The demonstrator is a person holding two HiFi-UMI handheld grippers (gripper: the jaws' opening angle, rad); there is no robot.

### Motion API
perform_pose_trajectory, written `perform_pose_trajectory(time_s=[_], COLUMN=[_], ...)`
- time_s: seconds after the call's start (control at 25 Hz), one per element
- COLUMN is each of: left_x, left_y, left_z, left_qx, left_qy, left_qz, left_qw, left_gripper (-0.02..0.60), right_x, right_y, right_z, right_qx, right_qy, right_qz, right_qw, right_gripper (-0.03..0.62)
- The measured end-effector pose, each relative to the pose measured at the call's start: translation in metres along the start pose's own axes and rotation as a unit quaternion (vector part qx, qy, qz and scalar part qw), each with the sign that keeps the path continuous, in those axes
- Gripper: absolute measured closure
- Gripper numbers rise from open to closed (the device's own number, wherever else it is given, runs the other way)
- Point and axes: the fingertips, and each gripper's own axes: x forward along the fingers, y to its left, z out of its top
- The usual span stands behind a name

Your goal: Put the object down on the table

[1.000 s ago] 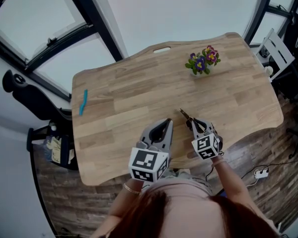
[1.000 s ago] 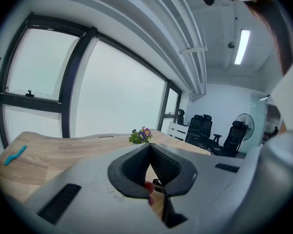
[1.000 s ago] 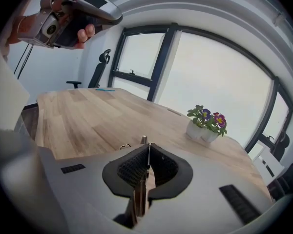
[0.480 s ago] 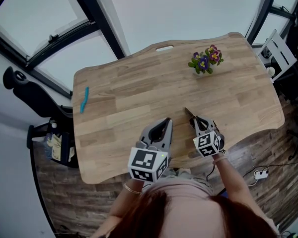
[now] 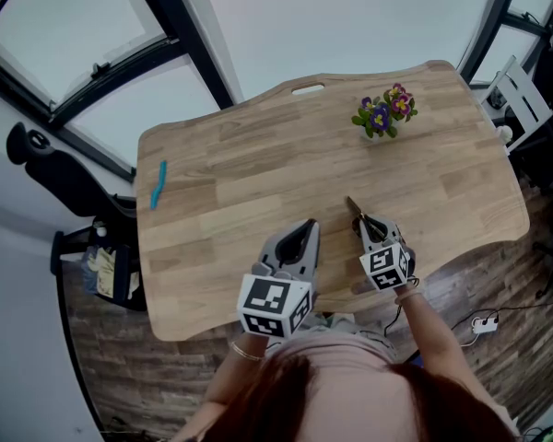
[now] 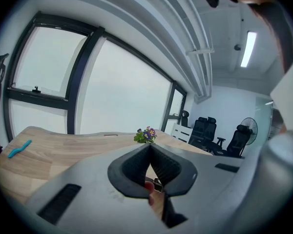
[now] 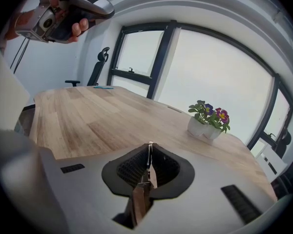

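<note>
"How did the left gripper [image 6: 149,148] stand?"

"Its jaws were together, tips meeting, with nothing between them."

"And beyond them?"

"A pale wooden table [image 6: 63,147] ran away from the jaws. A blue strip [image 6: 19,148] lay near its left edge, and a flower pot [image 6: 145,135] stood far off, just above the jaw tips."

"What was behind that?"

"A big dark-framed window [image 6: 122,91]. At right were black office chairs [image 6: 205,129], a fan [image 6: 247,127] and a lit ceiling light [image 6: 247,48]."
</note>
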Motion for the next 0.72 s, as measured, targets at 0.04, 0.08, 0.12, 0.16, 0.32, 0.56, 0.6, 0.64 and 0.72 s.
perform_pose_trajectory(time_s=[0.04,0.08,0.12,0.16,0.32,0.56,0.6,0.64,0.72], left_x=[0.000,0.000,0.000,-0.001,-0.003,-0.008,-0.009,-0.010,-0.012], left_y=[0.000,0.000,-0.001,-0.001,0.000,0.001,0.001,0.001,0.000], left_z=[0.000,0.000,0.000,0.000,-0.001,-0.002,-0.003,-0.003,-0.004], left_qx=[0.000,-0.001,-0.001,-0.002,-0.005,-0.008,-0.009,-0.009,-0.011], left_qy=[0.000,0.000,0.000,0.000,-0.002,-0.002,-0.002,-0.002,-0.002], left_qz=[0.000,0.001,0.001,0.001,0.002,0.005,0.006,0.006,0.007], left_qw=[1.0000,1.0000,1.0000,1.0000,1.0000,1.0000,0.9999,0.9999,0.9999], left_gripper=[0.581,0.581,0.581,0.581,0.581,0.581,0.581,0.581,0.581], right_x=[0.000,0.001,0.002,0.002,0.006,0.006,0.006,0.005,0.004], right_y=[0.001,0.003,0.004,0.006,0.012,0.020,0.022,0.024,0.026], right_z=[0.000,-0.001,-0.001,-0.002,-0.006,-0.010,-0.012,-0.013,-0.014], right_qx=[0.006,0.012,0.016,0.019,0.032,0.057,0.059,0.062,0.072], right_qy=[0.001,0.002,0.004,0.005,0.012,0.019,0.022,0.025,0.026], right_qz=[0.004,0.008,0.012,0.014,0.021,0.032,0.034,0.036,0.038], right_qw=[1.000,1.000,1.000,1.000,0.999,0.998,0.997,0.997,0.996], right_gripper=[0.586,0.585,0.583,0.577,0.559,0.548,0.546,0.543,0.543])
